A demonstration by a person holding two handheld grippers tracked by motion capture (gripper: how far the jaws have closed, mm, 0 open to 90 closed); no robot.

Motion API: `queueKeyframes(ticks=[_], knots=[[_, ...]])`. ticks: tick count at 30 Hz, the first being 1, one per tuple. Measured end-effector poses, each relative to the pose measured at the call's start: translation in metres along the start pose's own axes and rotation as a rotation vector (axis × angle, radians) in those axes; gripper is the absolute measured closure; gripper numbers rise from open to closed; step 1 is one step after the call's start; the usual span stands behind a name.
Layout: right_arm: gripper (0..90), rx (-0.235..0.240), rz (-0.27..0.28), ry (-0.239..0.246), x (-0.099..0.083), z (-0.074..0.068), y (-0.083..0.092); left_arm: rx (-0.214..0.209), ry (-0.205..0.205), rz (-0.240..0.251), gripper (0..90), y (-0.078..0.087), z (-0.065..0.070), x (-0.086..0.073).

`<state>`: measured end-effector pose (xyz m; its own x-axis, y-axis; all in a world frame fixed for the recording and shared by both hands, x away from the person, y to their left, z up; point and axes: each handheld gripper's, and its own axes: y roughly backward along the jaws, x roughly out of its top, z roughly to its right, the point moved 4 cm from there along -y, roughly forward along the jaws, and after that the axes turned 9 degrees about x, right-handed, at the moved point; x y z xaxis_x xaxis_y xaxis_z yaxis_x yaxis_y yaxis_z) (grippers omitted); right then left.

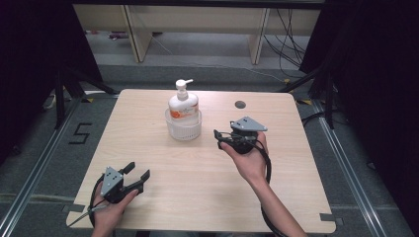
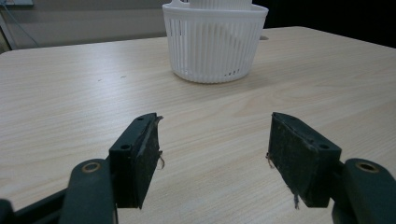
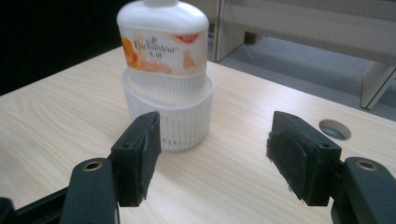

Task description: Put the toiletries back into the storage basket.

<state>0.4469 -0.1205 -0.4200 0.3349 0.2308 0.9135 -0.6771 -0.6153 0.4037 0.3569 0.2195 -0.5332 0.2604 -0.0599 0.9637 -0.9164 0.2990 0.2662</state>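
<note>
Sitting nearest to the person, the left gripper (image 1: 137, 176) is waiting well away from the white basket (image 1: 183, 129), with its jaws wide apart and nothing between them. A bit farther in, the right gripper (image 1: 223, 138) is hanging just to the side of the basket, and its jaws are wide apart too, holding nothing. It is aiming at the basket. The lotion bottle (image 1: 183, 104) is standing inside the basket, near the far middle of the table (image 1: 197, 187). Past the basket, a small round hole (image 1: 240, 104) is showing in the table top.

I think the job is just starting, because nothing is being grabbed yet. Grabbing the bottle looks like the next thing.

The bottle is standing straight up, long way up and down. Its pump spout is poking toward the right gripper's side.
</note>
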Motion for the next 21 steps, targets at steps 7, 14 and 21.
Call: queueKeyframes(ticks=[7, 14, 21], knots=[[34.7, -0.021, -0.011, 0.027, -0.022, 0.012, 0.023, 0.001, 0.0, 0.0, 33.2, 0.0, 0.0, 0.0], [34.8, -0.01, -0.015, -0.036, -0.045, 0.019, 0.038, -0.002, 0.005, 0.01, 33.2, -0.001, 0.001, 0.0], [35.0, -0.036, -0.001, -0.036, -0.077, 0.034, 0.057, 0.001, 0.001, 0.009, 33.2, -0.001, 0.001, 0.0]])
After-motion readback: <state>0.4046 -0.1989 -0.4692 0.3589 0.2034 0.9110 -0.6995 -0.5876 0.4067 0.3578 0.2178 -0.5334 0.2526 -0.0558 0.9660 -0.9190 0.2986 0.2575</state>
